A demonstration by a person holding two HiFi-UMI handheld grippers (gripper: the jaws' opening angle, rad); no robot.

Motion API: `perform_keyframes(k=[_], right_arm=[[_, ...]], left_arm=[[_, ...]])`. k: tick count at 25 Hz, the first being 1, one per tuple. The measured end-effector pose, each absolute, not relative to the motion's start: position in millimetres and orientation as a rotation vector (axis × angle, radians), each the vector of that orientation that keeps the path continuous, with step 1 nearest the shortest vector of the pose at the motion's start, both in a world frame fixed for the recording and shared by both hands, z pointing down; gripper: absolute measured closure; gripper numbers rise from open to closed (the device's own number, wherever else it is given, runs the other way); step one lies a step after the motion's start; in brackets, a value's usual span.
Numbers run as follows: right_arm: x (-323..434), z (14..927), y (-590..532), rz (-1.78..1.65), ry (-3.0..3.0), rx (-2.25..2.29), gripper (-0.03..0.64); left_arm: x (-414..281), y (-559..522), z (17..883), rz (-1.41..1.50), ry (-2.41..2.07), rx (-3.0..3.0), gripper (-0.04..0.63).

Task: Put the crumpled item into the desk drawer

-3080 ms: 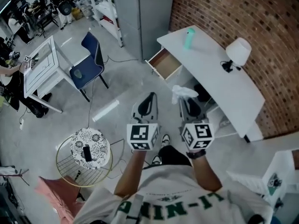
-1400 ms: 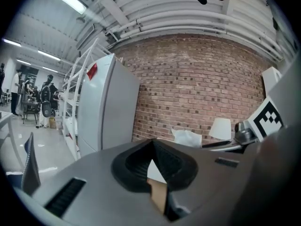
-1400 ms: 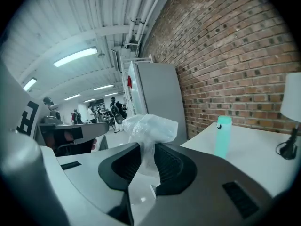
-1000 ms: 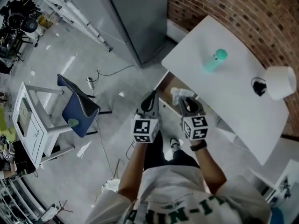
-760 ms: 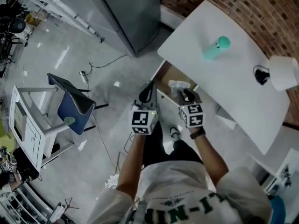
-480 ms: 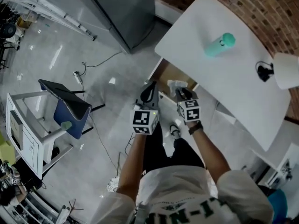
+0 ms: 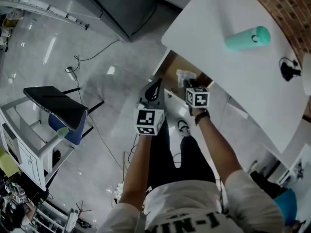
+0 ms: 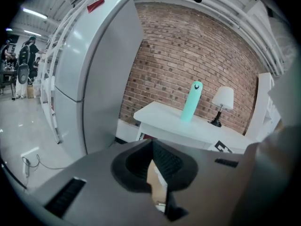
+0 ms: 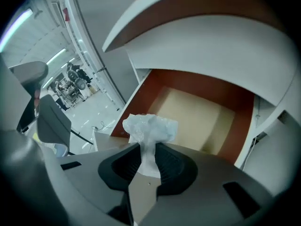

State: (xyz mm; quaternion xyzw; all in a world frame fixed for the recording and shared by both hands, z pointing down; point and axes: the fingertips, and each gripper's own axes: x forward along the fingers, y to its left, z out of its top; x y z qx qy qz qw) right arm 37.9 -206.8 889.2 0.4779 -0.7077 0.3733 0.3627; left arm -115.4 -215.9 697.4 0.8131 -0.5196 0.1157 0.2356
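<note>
Crumpled item (image 9: pixel 149 127) now above drawer (image 9: pixel 202 119), lower end seemingly inside right gripper (image 9: pixel 146 166)

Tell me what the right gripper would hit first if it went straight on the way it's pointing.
Most likely the bare floor of the open desk drawer, which lies straight beyond the right gripper, shut on the crumpled item. Nothing else shows in between, though depth is hard to judge.

Approach to the counter (image 7: pixel 228 67). The person has walked up from mid-floor. The right gripper (image 7: pixel 189 82), carrying the crumpled item (image 7: pixel 185 75), has advanced from well short of the open drawer (image 7: pixel 171 66) to above its interior, below the counter's front edge. The left gripper (image 7: pixel 154 87) has come up near the drawer's outer end.
</note>
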Motion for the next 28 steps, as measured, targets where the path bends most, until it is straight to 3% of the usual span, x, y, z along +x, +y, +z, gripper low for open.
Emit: perform_keyframes(k=[14, 16, 17, 28], right_arm=[[44, 980, -233, 0.925, -1.675, 1.183, 0.524], [42, 978, -236, 0.931, -1.681, 1.182, 0.426], [42, 973, -237, 0.941, -1.697, 1.19, 0.411], [40, 890, -197, 0.947, -1.827, 1.24, 0.397]], left_arm=[[-134, -229, 744, 0.341, -1.369, 2.218, 0.595], [-135, -230, 743, 0.351, -1.361, 2.221, 0.595], [-135, -230, 742, 0.353, -1.358, 2.218, 0.595], [-142, -219, 713, 0.364, -1.409, 2.152, 0.595]])
